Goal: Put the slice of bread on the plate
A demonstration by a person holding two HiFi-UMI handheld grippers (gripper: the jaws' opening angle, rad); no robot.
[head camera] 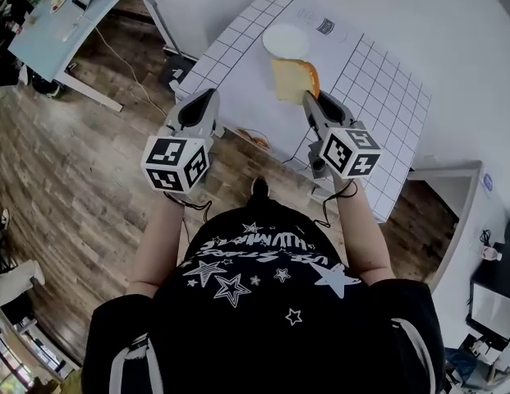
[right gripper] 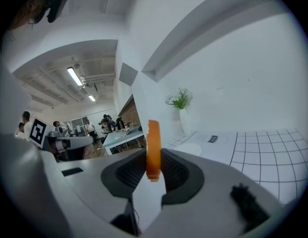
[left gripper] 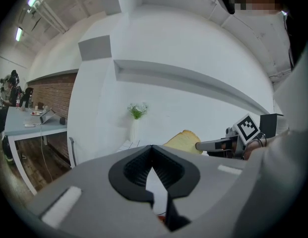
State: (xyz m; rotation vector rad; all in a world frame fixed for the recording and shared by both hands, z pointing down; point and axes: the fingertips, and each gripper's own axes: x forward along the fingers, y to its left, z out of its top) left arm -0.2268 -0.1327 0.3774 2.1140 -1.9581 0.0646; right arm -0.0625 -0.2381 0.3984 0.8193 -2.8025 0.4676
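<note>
In the head view, a slice of bread (head camera: 292, 79) with an orange-brown crust hangs upright over the white grid-patterned table (head camera: 378, 89). My right gripper (head camera: 309, 97) is shut on its near edge. The round white plate (head camera: 286, 40) lies just beyond the slice, apart from it. In the right gripper view the bread (right gripper: 154, 145) stands edge-on between the jaws of the right gripper (right gripper: 154, 157), with the plate (right gripper: 193, 149) ahead to the right. My left gripper (head camera: 207, 95) hangs left of the bread, near the table's front left edge, shut on nothing. From the left gripper (left gripper: 153, 148) view, the bread (left gripper: 182, 141) shows at the right.
A white vase with green sprigs (right gripper: 182, 114) stands at the table's far side against the white wall. A grey desk (head camera: 57, 23) stands far left on the wooden floor. A printed label (head camera: 325, 27) lies beside the plate. People stand in the background (right gripper: 101, 124).
</note>
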